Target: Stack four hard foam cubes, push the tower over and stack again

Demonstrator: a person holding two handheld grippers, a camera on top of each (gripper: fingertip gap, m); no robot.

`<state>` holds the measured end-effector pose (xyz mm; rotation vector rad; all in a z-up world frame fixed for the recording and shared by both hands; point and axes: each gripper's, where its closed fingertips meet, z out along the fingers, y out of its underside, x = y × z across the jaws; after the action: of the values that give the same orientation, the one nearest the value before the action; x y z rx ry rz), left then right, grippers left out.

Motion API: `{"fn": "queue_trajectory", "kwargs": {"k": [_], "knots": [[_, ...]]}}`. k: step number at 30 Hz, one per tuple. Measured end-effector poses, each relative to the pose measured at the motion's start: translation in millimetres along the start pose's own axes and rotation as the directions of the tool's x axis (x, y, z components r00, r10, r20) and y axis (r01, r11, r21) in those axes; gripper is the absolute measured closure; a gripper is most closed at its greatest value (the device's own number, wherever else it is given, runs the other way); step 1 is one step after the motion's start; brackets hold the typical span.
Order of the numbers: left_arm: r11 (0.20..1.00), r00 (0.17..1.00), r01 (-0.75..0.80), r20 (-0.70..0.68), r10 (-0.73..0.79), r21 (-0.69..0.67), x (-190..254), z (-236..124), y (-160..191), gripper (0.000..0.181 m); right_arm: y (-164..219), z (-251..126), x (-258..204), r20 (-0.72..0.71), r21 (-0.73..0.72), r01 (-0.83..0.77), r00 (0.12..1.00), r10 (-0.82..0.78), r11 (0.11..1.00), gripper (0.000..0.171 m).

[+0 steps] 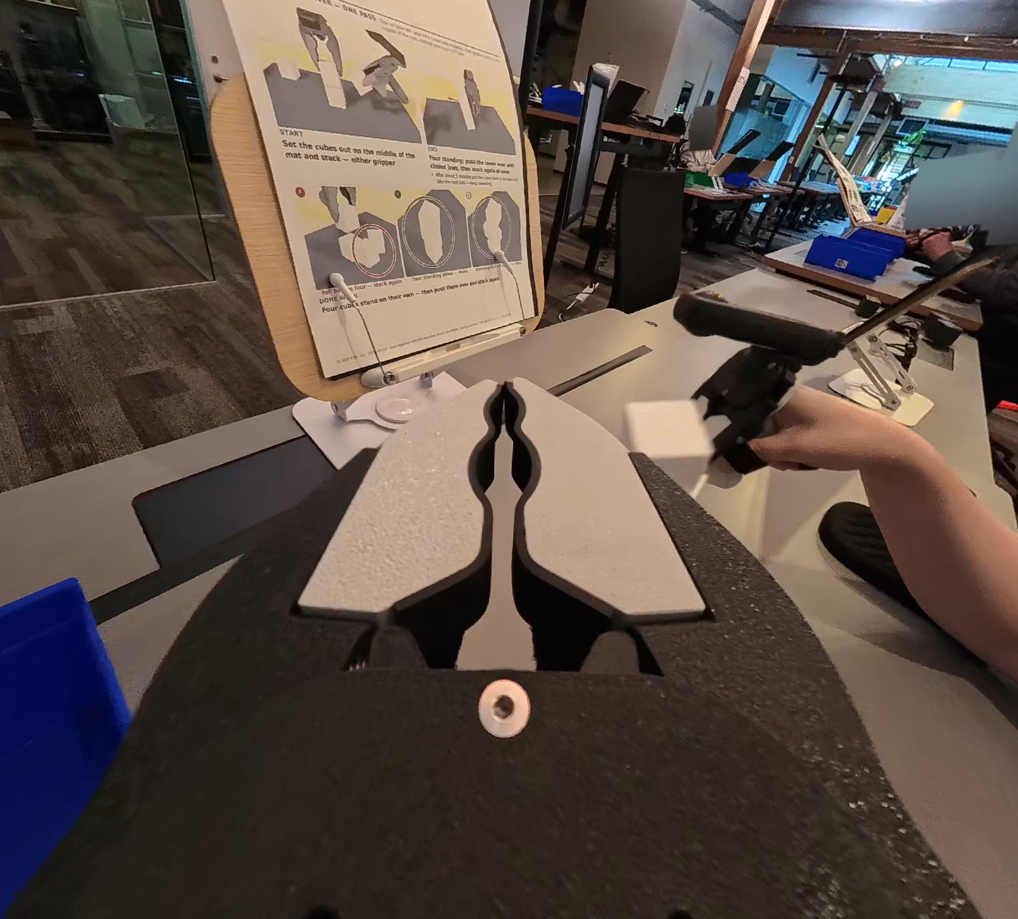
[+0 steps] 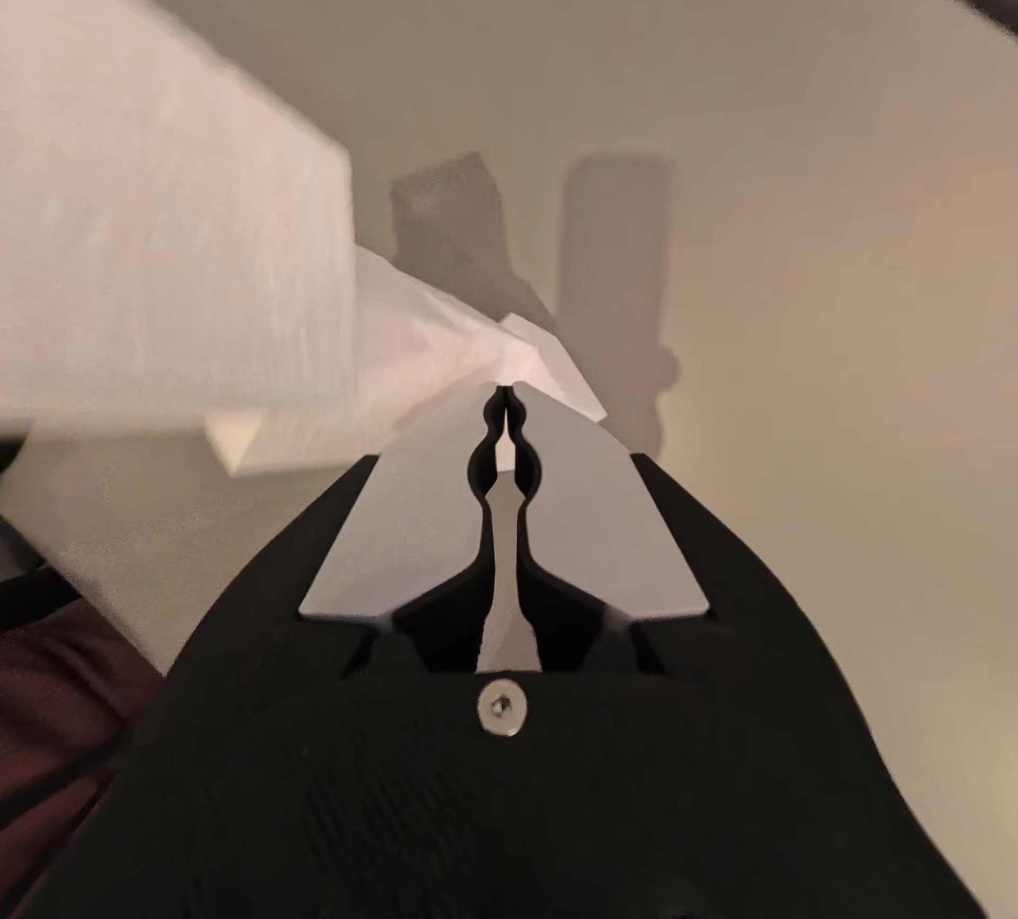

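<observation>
With your right gripper (image 2: 505, 389) jaws clenched and empty against the toppling white foam cubes (image 2: 165, 243), push through low and steady—keep the clenched left gripper (image 1: 505, 389) clear above the worktop (image 1: 743, 342).

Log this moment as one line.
left gripper: shut, idle | right gripper: shut, beside blurred white foam cubes | surface: grey table

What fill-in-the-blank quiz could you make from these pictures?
The foam cubes are ___ in colour.
The left gripper and the right gripper both have their jaws ___.
The bin near the left gripper is ___.
Missing words: white, shut, blue.
</observation>
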<state>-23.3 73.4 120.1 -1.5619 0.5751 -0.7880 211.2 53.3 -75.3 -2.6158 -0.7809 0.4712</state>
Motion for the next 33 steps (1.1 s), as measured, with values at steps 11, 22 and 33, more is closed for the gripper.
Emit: {"fn": "queue_trajectory", "kwargs": {"k": [11, 22, 33], "knots": [[0.991, 0.990, -0.080, 0.107, 0.091, -0.103, -7, -11, 7, 0.127, -25, -92, 4, -0.088, 0.329, 0.099, 0.993, -0.074, 0.939, 0.170], [0.833, 0.893, -0.332, 0.138, 0.429, -0.442, -4, -43, 45, 0.133, -32, -146, 25, -0.093, 0.539, 0.192, 0.981, -0.169, 0.820, 0.160], [0.189, 0.816, -0.380, -0.232, 0.529, -0.905, -40, -63, 179, 0.108, -27, -149, 35, -0.063, 0.535, 0.204, 0.977, -0.202, 0.820, 0.157]]}}
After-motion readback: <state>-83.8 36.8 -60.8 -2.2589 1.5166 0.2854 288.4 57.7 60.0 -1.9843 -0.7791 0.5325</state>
